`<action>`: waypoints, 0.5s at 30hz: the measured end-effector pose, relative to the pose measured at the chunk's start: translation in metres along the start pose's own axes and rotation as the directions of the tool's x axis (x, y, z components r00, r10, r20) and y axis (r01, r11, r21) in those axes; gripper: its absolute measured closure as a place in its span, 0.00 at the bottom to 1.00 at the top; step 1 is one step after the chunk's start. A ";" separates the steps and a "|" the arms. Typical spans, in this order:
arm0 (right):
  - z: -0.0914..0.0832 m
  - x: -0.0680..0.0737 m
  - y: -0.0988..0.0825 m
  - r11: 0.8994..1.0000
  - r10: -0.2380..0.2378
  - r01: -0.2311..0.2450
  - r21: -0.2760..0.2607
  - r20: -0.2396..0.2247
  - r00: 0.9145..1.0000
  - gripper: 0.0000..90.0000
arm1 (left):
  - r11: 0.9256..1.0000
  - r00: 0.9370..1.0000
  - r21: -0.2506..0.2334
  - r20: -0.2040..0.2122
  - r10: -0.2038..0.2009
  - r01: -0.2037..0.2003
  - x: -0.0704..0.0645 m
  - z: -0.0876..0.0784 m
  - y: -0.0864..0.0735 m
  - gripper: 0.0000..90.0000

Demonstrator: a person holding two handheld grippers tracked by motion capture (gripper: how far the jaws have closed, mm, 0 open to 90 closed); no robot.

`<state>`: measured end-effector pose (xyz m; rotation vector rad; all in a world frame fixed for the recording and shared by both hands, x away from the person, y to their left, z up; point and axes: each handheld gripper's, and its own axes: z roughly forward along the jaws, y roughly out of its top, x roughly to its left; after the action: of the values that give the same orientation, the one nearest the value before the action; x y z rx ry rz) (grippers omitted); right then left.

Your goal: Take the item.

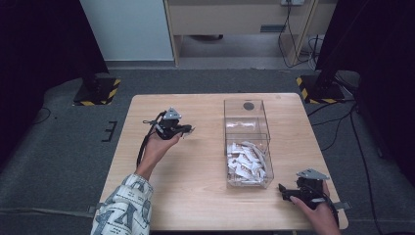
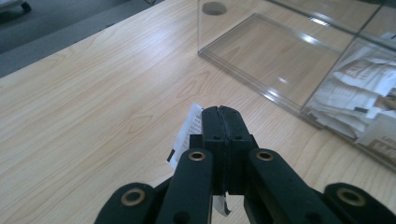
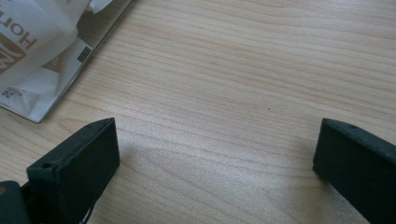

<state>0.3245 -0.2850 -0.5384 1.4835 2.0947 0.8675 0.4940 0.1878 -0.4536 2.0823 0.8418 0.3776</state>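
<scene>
My left tool [image 2: 219, 114] is clamped on a small white printed paper sachet [image 2: 189, 133], above the light wooden table [image 1: 195, 166], left of the clear plastic two-compartment box [image 1: 244, 122]. My right tool [image 3: 215, 154] gapes wide, holding nothing, near the box's corner.

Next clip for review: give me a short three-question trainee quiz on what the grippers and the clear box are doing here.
1. True or false: the left gripper is shut on a white packet.
2. The clear box has two compartments. Where do the loose packets lie? A) the near compartment B) the far compartment C) both
3. How do the jaws of the right gripper stand, and what is between them?

Key
1. True: the pads are pressed together with the packet pinched between them, above the table left of the box.
2. A.
3. Wide open, with only bare table between them.
</scene>
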 end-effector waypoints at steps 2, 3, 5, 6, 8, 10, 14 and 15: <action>0.000 0.000 0.000 1.000 0.000 0.000 0.000 0.000 1.000 0.01 | 1.000 1.000 0.005 -0.008 -0.008 0.008 0.004 0.001 -0.003 0.99; 0.000 0.000 0.000 1.000 0.000 0.000 0.000 0.000 1.000 0.01 | 1.000 1.000 0.002 -0.011 -0.014 0.014 0.005 0.001 -0.004 0.99; 0.000 0.000 0.000 1.000 0.000 0.000 0.000 0.001 1.000 0.01 | 1.000 1.000 0.001 -0.015 -0.018 0.018 0.008 0.002 -0.006 0.99; 0.000 0.000 0.000 1.000 0.000 0.000 0.000 0.001 1.000 0.01 | 1.000 1.000 0.003 -0.017 -0.019 0.020 0.009 0.002 -0.007 0.99; 0.000 0.000 0.000 1.000 0.000 0.000 0.000 0.000 1.000 0.01 | 1.000 1.000 0.005 -0.022 -0.018 0.019 0.010 0.003 -0.009 0.99; 0.000 0.000 0.000 1.000 0.000 0.000 0.000 0.000 1.000 0.01 | 1.000 0.999 0.013 -0.027 -0.018 0.019 0.010 0.005 -0.010 0.99; 0.000 0.000 0.000 1.000 0.000 0.000 0.000 0.000 1.000 0.01 | 1.000 0.999 0.023 -0.039 -0.015 0.016 0.010 0.009 -0.011 0.99; 0.000 0.000 0.000 1.000 0.000 0.000 0.000 0.000 1.000 0.01 | 1.000 0.999 0.024 -0.043 -0.014 0.015 0.009 0.009 -0.012 0.99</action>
<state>0.3245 -0.2851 -0.5384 1.4835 2.0947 0.8684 0.5009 0.1935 -0.4689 2.0958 0.8906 0.4074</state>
